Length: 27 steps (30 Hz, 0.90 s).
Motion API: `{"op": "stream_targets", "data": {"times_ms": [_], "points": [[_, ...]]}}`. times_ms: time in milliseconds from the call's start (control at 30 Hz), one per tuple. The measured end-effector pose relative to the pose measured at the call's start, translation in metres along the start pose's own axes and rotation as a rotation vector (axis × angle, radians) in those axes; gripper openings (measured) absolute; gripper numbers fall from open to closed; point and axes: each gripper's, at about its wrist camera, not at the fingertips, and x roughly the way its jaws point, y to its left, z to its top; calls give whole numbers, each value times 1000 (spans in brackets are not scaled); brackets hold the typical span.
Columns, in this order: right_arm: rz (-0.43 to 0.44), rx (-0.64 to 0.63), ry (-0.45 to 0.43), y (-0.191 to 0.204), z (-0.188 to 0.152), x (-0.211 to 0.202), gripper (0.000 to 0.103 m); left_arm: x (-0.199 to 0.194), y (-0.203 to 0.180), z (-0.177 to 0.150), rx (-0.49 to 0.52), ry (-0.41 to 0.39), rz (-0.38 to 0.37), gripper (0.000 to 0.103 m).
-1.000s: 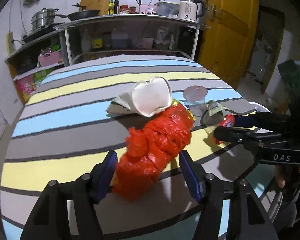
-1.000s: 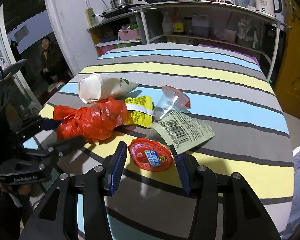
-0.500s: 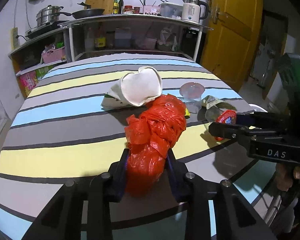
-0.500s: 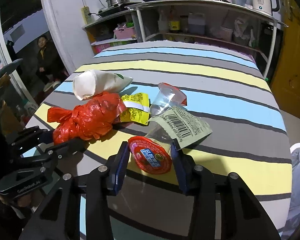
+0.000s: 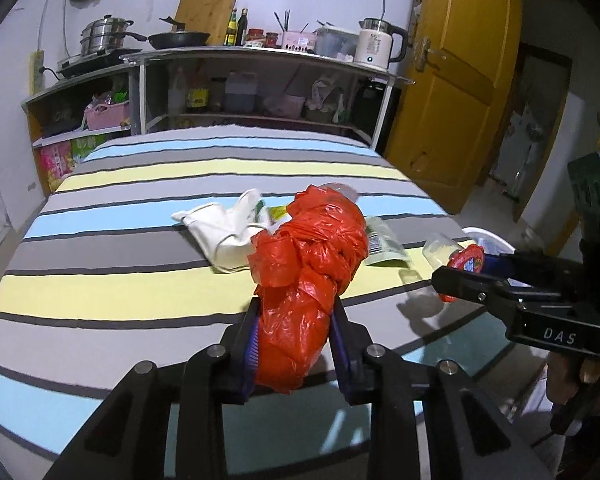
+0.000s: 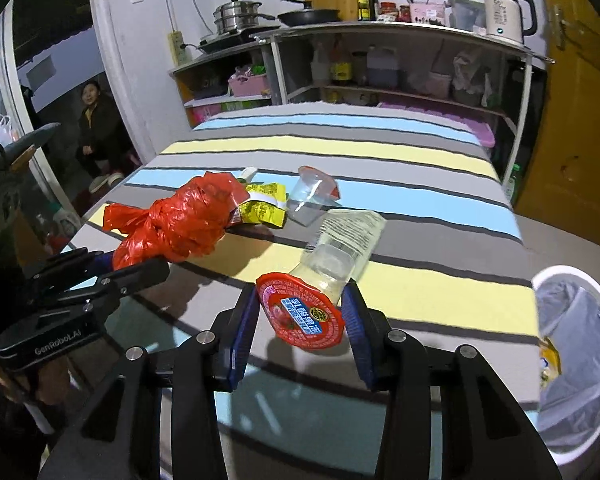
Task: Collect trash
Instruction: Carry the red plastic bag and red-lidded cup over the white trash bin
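A crumpled red plastic bag [image 5: 312,248] sits between the pads of my left gripper [image 5: 296,312]. The jaws are closing and press on its lower end, holding it above the striped table [image 5: 100,280]. The bag [image 6: 180,224] and left gripper [image 6: 112,268] also show in the right wrist view. My right gripper [image 6: 300,302] is shut on a clear plastic cup [image 6: 326,270] with a red foil lid, raised off the table. A white paper bag [image 5: 220,232], a yellow wrapper [image 6: 264,208], another clear cup [image 6: 312,192] and a printed clear packet [image 6: 352,228] lie on the table.
A white bin [image 6: 572,340] lined with a plastic bag stands off the table's right edge. Metal shelves [image 5: 260,92] with pans, bottles and a kettle stand behind the table. A yellow door [image 5: 460,80] is at right. A person [image 6: 96,128] sits beyond the doorway at left.
The left jaws have shut on the red bag and lifted it. The right jaws have closed on the red-lidded cup and raised it off the table. Both grippers have drawn back towards the near edge.
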Motion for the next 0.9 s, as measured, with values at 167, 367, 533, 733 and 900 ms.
{"op": "stream_targets", "data": {"times_ms": [167,367,533,733,900], "points": [[-13,-2,-45,-2,-3,-28,44,-14,-18,2,15,-20,-21,31],[-28,1,-93,-5,-6,-55,44,-24,-40,8,43,-36,-44,31],[-41,15,-126,-11,-10,-73,44,-29,-56,12,57,-47,-56,31],[-62,33,-148,-22,-13,-88,44,-31,-74,17,73,-50,-81,31],[-96,51,-165,-36,-18,-100,44,-29,-93,23,99,-57,-114,31]]}}
